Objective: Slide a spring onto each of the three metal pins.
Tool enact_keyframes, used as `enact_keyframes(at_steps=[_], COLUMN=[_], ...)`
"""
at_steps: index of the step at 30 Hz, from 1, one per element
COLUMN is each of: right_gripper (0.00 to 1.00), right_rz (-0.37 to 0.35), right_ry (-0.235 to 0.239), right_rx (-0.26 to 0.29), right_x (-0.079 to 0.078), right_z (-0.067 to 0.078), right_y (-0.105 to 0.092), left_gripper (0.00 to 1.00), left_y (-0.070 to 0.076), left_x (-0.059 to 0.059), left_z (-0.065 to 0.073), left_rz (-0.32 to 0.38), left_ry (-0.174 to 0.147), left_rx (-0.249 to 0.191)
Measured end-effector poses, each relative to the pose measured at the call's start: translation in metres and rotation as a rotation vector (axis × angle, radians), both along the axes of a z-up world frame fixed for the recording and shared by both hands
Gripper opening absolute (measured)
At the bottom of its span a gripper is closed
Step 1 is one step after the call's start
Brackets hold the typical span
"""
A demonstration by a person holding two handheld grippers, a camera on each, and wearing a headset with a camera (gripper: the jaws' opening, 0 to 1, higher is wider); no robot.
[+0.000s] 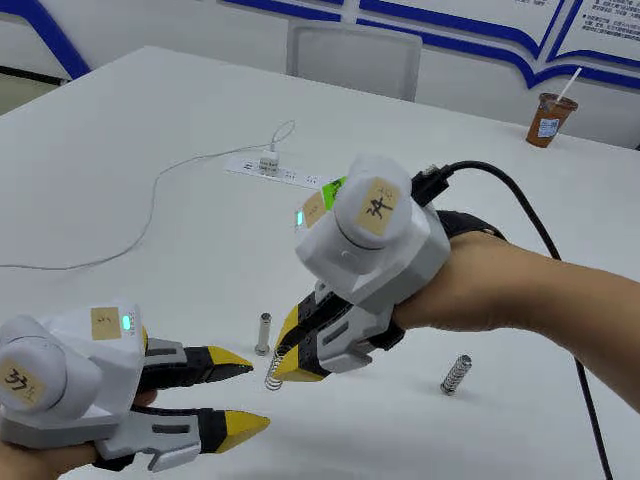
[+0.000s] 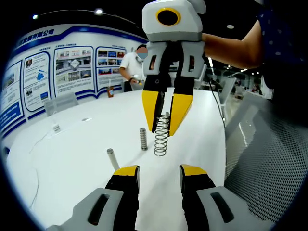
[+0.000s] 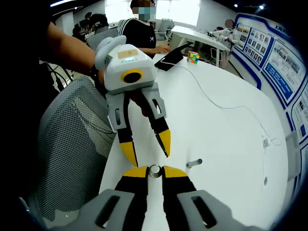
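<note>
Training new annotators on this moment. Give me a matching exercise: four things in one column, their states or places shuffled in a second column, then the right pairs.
Things
1. left gripper
2. right gripper
3. metal pin
4. drink cup

States or places
A. upright on the table, bare, no spring on it
B. shut on a spring
C. near the table's far edge
D. open, holding nothing

Pairs: 1-D, 2-B, 3-A, 4-C
</note>
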State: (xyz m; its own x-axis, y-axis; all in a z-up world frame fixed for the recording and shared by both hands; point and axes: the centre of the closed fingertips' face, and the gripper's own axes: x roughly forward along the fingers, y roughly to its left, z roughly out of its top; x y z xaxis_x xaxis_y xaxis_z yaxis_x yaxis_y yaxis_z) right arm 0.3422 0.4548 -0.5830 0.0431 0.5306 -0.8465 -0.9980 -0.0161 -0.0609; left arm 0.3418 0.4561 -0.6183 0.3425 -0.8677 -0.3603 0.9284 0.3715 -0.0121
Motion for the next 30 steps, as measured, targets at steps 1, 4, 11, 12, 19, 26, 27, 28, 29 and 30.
enact_keyframes(at_steps=[1, 4, 11, 12, 19, 26, 27, 28, 29, 30], right_gripper=[0.12, 0.12, 0.12, 0.12, 0.12, 0.12, 0.12, 0.12, 0.12, 0.12], right_rz=[-0.002, -0.013, -0.034, -0.036, -0.056, -0.078, -0.081, -0.087, -0.091, -0.098], right_ry=[-0.001, -0.006, -0.024, -0.026, -0.048, -0.067, -0.066, -0.065, -0.064, -0.061], right_rx=[0.0, 0.0, 0.0, 0.0, 0.0, -0.001, 0.0, -0.001, -0.003, -0.008], right_x=[0.001, 0.007, 0.019, 0.021, 0.039, 0.06, 0.063, 0.066, 0.069, 0.072], right_z=[0.0, 0.003, 0.008, 0.009, 0.012, 0.01, 0.009, 0.008, 0.006, 0.004], right_y=[-0.001, -0.002, -0.005, -0.006, -0.004, 0.002, 0.002, 0.003, 0.003, 0.003], left_gripper=[0.37, 0.44, 0.52, 0.53, 0.6, 0.63, 0.64, 0.64, 0.64, 0.65], left_y=[0.001, 0.005, 0.011, 0.011, 0.014, 0.018, 0.018, 0.018, 0.018, 0.019], left_x=[0.001, 0.003, 0.005, 0.005, 0.003, 0.002, 0.002, 0.002, 0.003, 0.003], left_z=[0.0, -0.001, 0.0, 0.001, 0.0, -0.002, -0.002, -0.003, -0.003, -0.003], left_rz=[0.008, 0.032, 0.062, 0.065, 0.08, 0.094, 0.094, 0.096, 0.098, 0.1], left_ry=[0.004, 0.014, 0.023, 0.026, 0.041, 0.05, 0.051, 0.053, 0.054, 0.057], left_rx=[-0.001, -0.004, -0.009, -0.012, -0.019, -0.017, -0.016, -0.017, -0.017, -0.018])
